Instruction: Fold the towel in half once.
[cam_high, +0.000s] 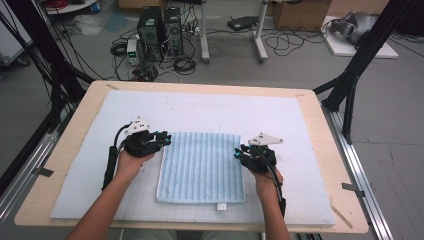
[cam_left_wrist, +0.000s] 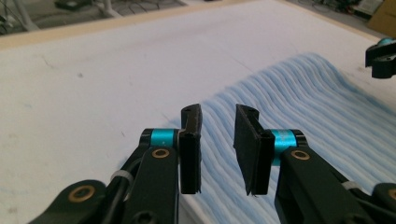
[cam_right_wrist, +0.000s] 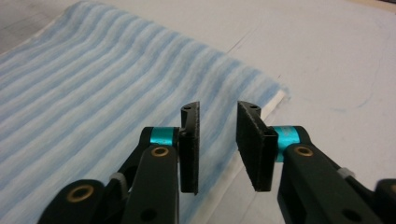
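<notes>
High view: blue striped towel flat at centre of white mat, left gripper and right gripper at its far corners. Cluttered floor beyond table; nothing in the way.

Left gripper view: jaws apart, empty, over towel edge. Best lowered squarely before pinching.

Right gripper view: jaws likewise released above towel corner; both corners probably best lifted evenly together.

A wide worktop covered by a white mat. A folded blue striped towel lies flat at the centre, low enough to pass over. The left tool sits at its far left corner, the right tool at its right edge. Bare mat lies open far, left and right. Black frame posts stand off the far corners.
</notes>
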